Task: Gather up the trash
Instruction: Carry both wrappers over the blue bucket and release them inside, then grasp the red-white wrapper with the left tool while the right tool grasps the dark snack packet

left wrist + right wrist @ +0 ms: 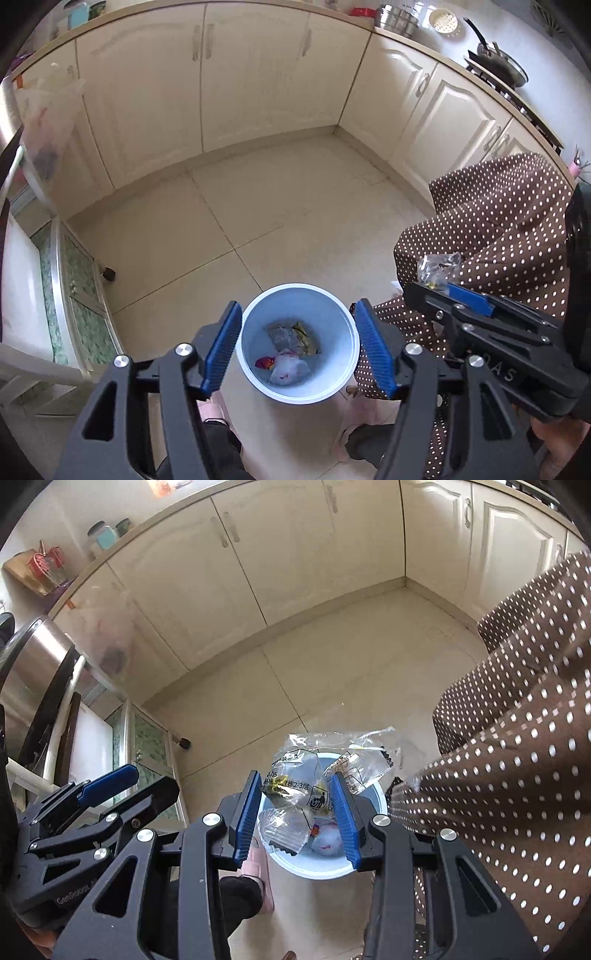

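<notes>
Now the crinkly clear wrappers (314,771) are pinched between the blue pads of the right gripper (297,812) and held right above the little blue bin (298,341) on the floor, so that they can fall inside. Other trash (290,350) is already lying in the bin. The left gripper (298,349) is spread wide with nothing held, likely because its load was already dropped.

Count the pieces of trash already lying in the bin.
3, though some may be hidden: a grey-and-gold crumpled wrapper at the middle, a small red wrapper lower left, a white wrapper beside it.
</notes>
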The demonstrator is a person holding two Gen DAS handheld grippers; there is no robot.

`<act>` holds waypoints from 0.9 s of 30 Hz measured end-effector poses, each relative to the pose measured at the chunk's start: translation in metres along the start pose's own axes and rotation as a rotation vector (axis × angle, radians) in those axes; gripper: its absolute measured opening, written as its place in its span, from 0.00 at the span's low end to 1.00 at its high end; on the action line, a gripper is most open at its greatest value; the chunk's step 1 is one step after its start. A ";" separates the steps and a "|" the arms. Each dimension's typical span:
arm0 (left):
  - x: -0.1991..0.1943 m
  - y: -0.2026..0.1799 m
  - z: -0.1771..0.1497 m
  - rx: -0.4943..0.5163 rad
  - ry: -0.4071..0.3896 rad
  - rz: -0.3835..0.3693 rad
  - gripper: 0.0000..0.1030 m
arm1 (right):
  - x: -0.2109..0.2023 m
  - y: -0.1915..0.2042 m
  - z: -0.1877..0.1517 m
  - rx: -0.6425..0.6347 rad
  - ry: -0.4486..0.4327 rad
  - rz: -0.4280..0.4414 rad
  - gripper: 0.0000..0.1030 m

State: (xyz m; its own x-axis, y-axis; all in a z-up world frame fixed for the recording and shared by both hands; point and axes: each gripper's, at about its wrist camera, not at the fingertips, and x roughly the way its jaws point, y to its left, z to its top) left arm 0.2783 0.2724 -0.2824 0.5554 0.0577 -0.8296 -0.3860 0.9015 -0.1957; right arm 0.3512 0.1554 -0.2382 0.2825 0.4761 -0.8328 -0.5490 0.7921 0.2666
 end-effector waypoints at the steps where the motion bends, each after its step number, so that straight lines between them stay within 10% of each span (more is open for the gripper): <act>1: -0.002 0.002 0.000 -0.005 -0.005 0.000 0.61 | 0.001 0.003 0.002 -0.003 -0.005 0.004 0.37; 16: -0.075 -0.001 0.005 -0.025 -0.116 -0.044 0.61 | -0.075 0.031 0.008 -0.084 -0.176 -0.076 0.48; 27: -0.164 -0.105 -0.013 0.158 -0.251 -0.206 0.64 | -0.231 0.002 -0.040 -0.070 -0.433 -0.283 0.56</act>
State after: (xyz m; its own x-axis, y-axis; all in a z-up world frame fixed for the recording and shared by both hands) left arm 0.2185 0.1632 -0.1326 0.7807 -0.0468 -0.6231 -0.1388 0.9593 -0.2460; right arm 0.2535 0.0314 -0.0647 0.7187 0.3731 -0.5868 -0.4511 0.8923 0.0148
